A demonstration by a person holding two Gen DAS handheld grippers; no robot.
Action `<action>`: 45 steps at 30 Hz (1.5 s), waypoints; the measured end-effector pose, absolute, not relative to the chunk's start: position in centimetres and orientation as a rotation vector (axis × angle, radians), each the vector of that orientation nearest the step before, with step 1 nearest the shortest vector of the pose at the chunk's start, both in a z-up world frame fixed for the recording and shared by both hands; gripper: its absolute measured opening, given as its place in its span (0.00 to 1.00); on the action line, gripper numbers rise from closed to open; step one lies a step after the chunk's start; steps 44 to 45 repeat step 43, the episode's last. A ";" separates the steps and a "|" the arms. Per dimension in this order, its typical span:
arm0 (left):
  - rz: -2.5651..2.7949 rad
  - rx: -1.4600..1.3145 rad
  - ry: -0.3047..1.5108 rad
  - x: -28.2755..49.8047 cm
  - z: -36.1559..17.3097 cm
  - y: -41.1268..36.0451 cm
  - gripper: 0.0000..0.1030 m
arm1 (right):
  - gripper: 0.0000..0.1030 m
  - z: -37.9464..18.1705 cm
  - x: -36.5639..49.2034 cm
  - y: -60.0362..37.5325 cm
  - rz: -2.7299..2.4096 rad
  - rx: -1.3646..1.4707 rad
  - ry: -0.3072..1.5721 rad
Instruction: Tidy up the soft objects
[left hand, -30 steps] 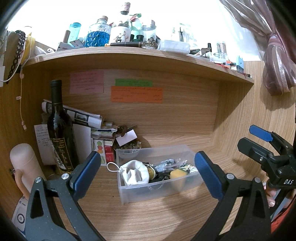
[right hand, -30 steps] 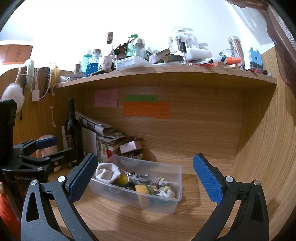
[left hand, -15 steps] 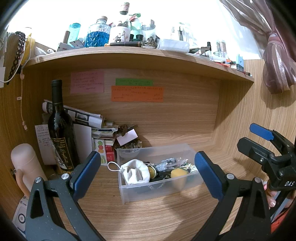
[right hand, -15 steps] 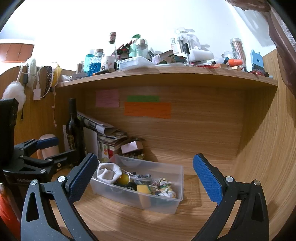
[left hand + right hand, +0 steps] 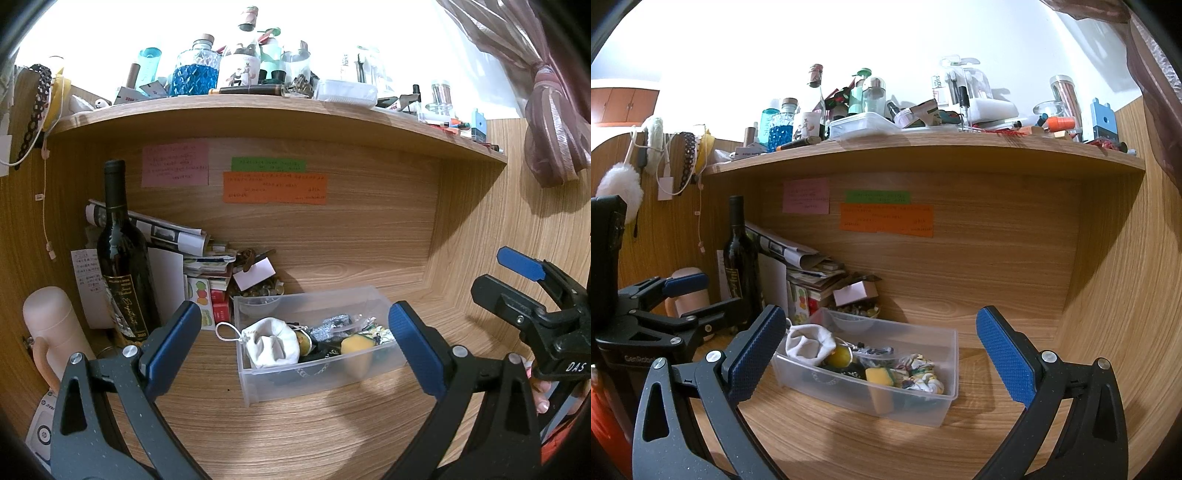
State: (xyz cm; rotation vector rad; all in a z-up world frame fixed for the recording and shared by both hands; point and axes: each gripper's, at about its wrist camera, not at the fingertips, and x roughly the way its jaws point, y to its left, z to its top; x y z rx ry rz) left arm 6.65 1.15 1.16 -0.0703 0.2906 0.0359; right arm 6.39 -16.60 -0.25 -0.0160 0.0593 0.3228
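**In the desk alcove: both grippers spread, bin of soft items ahead**

Under the cluttered shelf [image 5: 280, 107], on the wooden desk surface [image 5: 303, 424], sits a clear plastic bin [image 5: 317, 373]. It stands out in the open part of the desk, away from the back wall, likely so both tools can reach in from above and in front.

Contents, as far as can be told:
- white drawstring pouch [image 5: 271, 345] at the left end, its cord loop hanging over the rim
- yellow sponge [image 5: 354, 345] toward the right, standing against the front wall
- a crumpled patterned cloth [image 5: 923, 376], at the bin's right end in the right view
- dark and foil-looking items between them, too tangled to name

Left gripper [image 5: 295, 341]: jaws wide apart, nothing between them, framing the bin from the front. Right gripper [image 5: 881, 349]: also spread and empty, aimed at the same bin from a little further right. Neither touches the bin or its contents.

Beside the bin on the left: a wine bottle [image 5: 123, 266] upright, stacked papers and small boxes [image 5: 192, 258] leaning against the back wall. A pale pink flask [image 5: 55, 332] stands at the far left. Sticky notes [image 5: 275, 186] on the back panel.

Judgement: soft things appear already gathered in the bin; the open, hovering stance suggests either a check of the result or a pause before reaching for the next piece. The pouch cord over the rim could snag a finger on the way in.
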 end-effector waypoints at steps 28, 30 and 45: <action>-0.023 -0.063 0.292 6.5 1.4 1.2 1.00 | 1.00 -0.2 6.3 -16.4 0.316 -0.013 0.060; -0.026 -0.067 0.295 6.5 1.3 1.3 1.00 | 1.00 -0.3 6.3 -16.3 0.316 -0.012 0.063; -0.046 -0.073 0.302 6.6 1.0 1.6 1.00 | 1.00 -0.5 6.5 -16.1 0.314 -0.013 0.069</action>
